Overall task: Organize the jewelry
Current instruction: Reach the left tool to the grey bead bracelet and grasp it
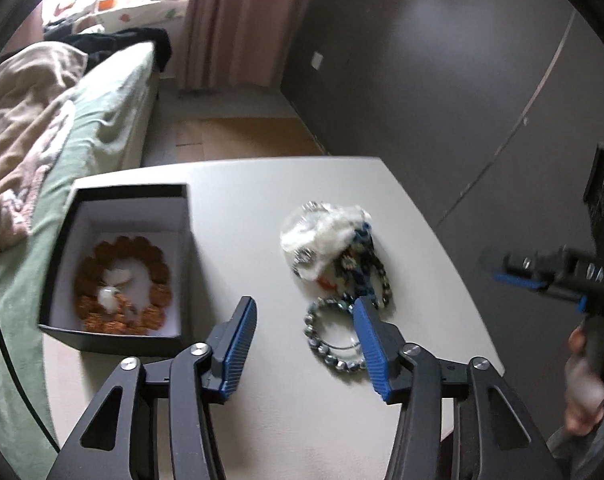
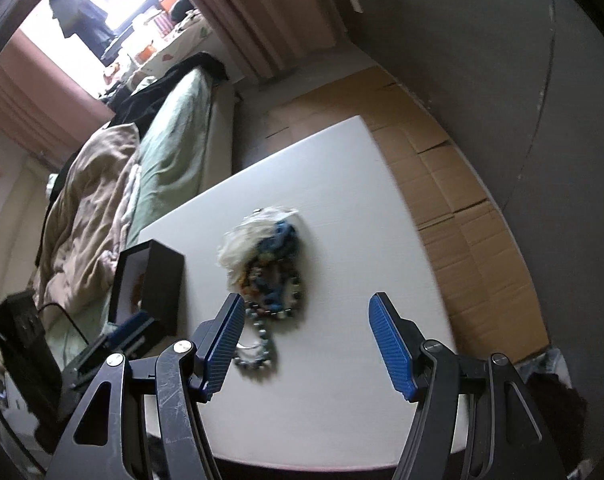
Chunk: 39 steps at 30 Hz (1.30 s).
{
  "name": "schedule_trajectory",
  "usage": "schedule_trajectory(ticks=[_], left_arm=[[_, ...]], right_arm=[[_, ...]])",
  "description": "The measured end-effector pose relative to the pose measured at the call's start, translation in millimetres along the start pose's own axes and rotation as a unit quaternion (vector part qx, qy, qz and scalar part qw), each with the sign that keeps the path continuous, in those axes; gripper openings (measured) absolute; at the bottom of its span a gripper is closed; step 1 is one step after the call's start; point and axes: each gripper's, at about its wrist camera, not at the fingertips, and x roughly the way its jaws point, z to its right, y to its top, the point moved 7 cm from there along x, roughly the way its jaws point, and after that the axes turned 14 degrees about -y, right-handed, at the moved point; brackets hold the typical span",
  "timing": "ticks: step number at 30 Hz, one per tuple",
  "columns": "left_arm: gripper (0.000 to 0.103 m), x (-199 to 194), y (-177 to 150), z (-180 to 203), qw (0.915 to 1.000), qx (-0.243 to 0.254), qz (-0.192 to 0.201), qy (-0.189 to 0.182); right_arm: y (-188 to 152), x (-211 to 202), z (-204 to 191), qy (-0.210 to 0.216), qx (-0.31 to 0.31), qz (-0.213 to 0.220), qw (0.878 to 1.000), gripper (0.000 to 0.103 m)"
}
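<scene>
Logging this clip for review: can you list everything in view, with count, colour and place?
box: one, black outside, white inside, open, on the table's left part.
beaded bracelet in box: one, orange-brown, lying flat on the box floor around small pale pieces.
jewelry pile: one heap, blue, white and dark pieces, mid-table.
silver bead bracelet: one, grey-silver, on the table at the pile's near edge.
table: one, white.
bed: one, green sheet, beige blanket, left of table.
curtain: pink, far wall.
cardboard: brown, on the floor.
left gripper: open, above the table.
right gripper: open, above the table.
</scene>
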Motion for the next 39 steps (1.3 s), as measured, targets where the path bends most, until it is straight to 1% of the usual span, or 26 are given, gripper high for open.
schedule_trajectory(ticks=[2, 5, 9, 13, 15, 16, 17, 18, 19, 22, 29, 37, 39], left_arm=[[0.046, 10, -3, 2, 0.9999, 0.005, -0.013, 0.005], [0.046, 22, -9, 3, 0.9995, 0.006, -0.028, 0.011], [0.046, 42, -17, 1, 0.9983, 0.011, -0.050, 0.027], [0.039, 54, -23, -2, 0.9973, 0.012, -0.064, 0.035], [0.033, 58, -25, -4, 0.9967, 0.014, -0.068, 0.042], [0.026, 60, -26, -6, 0.9964, 0.013, -0.071, 0.045], [0.019, 59, -25, -7, 0.9966, 0.015, -0.064, 0.050], [0.014, 59, -25, -8, 0.9965, 0.011, -0.067, 0.047], [0.011, 60, -25, -8, 0.9967, 0.009, -0.067, 0.046], [0.011, 55, -24, -9, 0.9977, -0.005, -0.060, 0.030], [0.011, 35, -12, 2, 0.9994, -0.006, -0.034, -0.003], [0.010, 10, 2, 0, 0.9996, -0.019, -0.003, -0.022], [0.010, 6, 5, -1, 0.9994, -0.021, 0.002, -0.027]], right_arm=[[1, 2, 4, -0.003, 0.004, -0.002, 1.000, 0.065], [1, 4, 4, -0.006, -0.004, -0.003, 1.000, 0.065], [-1, 5, 4, -0.007, -0.009, -0.006, 1.000, 0.065], [-1, 4, 5, -0.004, -0.010, -0.006, 1.000, 0.065], [-1, 4, 5, -0.005, -0.013, -0.008, 1.000, 0.065], [-1, 5, 5, -0.006, -0.015, -0.008, 1.000, 0.065], [-2, 6, 4, -0.008, -0.016, -0.009, 1.000, 0.065], [-2, 6, 4, -0.008, -0.018, -0.010, 1.000, 0.065], [-3, 6, 4, -0.009, -0.019, -0.010, 1.000, 0.065], [-3, 7, 4, -0.011, -0.020, -0.010, 1.000, 0.065], [-8, 15, -7, -0.012, -0.032, -0.019, 0.999, 0.065], [-9, 31, -20, -0.005, -0.026, -0.031, 0.999, 0.065], [-9, 37, -24, -0.007, -0.028, -0.034, 0.999, 0.063]])
